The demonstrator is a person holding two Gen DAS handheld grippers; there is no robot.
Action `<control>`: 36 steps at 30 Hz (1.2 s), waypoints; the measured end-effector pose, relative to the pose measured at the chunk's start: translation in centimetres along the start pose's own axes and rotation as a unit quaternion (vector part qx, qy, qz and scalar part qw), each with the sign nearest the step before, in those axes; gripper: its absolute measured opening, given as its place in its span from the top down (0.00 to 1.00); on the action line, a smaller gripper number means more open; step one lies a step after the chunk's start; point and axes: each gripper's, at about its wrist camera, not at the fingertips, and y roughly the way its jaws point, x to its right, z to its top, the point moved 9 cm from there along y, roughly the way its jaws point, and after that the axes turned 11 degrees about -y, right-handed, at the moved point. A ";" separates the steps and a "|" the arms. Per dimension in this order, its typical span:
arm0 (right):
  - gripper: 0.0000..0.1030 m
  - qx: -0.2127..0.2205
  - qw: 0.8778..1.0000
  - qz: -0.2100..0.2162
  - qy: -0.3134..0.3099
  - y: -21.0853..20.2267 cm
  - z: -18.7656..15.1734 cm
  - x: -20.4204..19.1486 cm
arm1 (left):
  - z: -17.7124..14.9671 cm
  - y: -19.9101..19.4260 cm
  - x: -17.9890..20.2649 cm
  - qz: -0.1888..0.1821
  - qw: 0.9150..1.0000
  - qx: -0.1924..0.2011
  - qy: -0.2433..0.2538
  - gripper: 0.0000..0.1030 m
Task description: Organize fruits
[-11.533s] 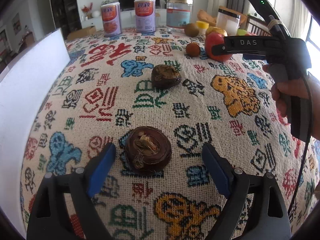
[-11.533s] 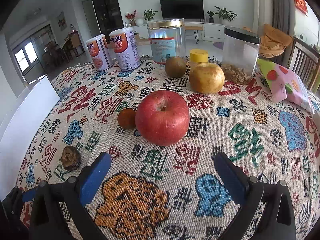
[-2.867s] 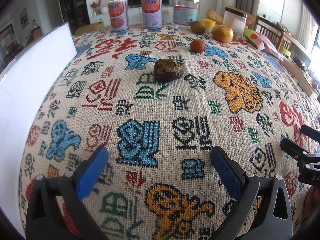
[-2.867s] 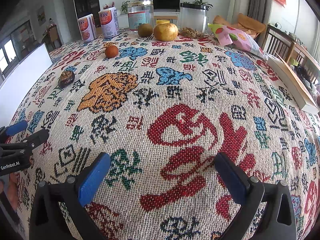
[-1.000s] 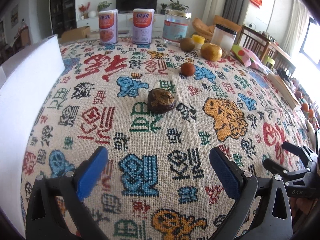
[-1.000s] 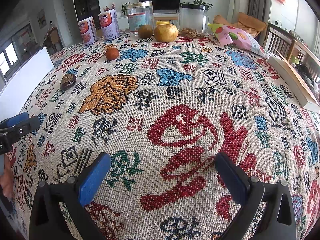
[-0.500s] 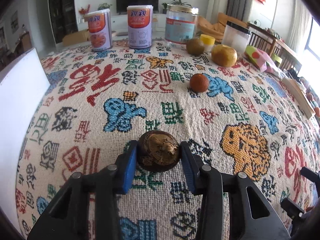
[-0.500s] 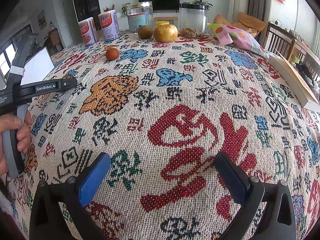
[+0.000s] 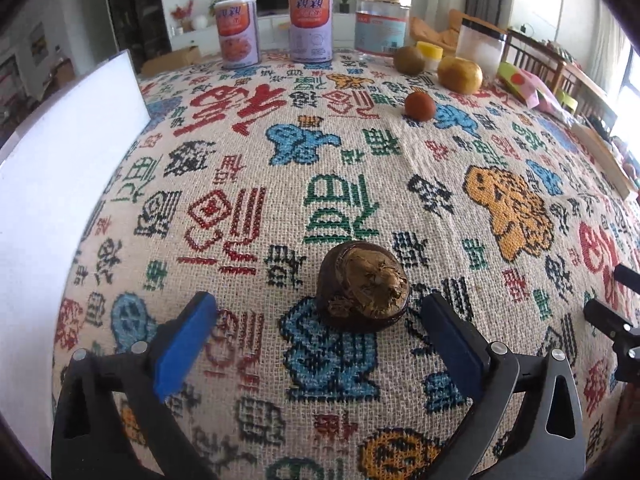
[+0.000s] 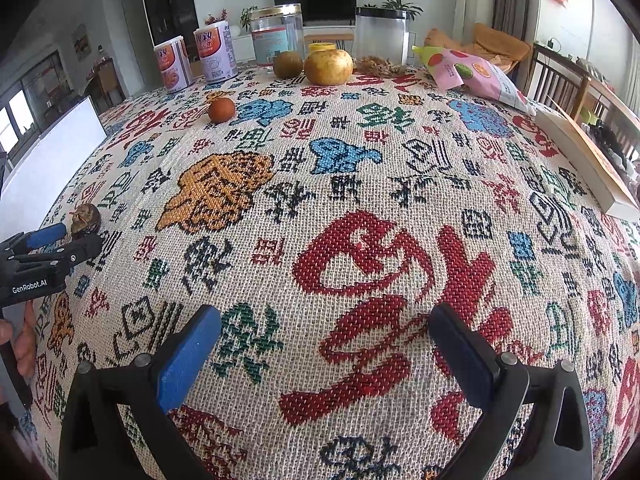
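Left gripper (image 9: 316,332) is standing wide open, jaws having just been opening, holding nothing; the dark brown fruit (image 9: 365,287) is sitting on the tablecloth (image 9: 224,128) betw. the pads, nearer the right one, towards the near-left edge of the table. To finish the release well: back off straight w/o nudging it. Right gripper (image 10: 320,354) is hanging open, empty, over bare cloth. Fruit's underside is hidden; small orange fruit (image 9: 419,106) and two bigger ones by the jars at the far edge are too small to identify.
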 end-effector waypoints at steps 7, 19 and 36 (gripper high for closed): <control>0.00 -0.007 1.000 -0.013 -0.011 0.2 0.0 -0.1 | -0.3 0.2 -0.1 -0.003 1.000 -0.001 -0.003 0.00; 0.00 -0.006 1.000 -0.014 -0.010 0.1 -0.1 -0.1 | -0.4 0.3 0.0 0.002 1.000 0.001 -0.005 0.00; 0.00 -0.067 0.998 0.001 -0.009 1.5 1.1 0.4 | 2.9 2.9 0.2 -0.013 1.000 -0.022 0.014 0.00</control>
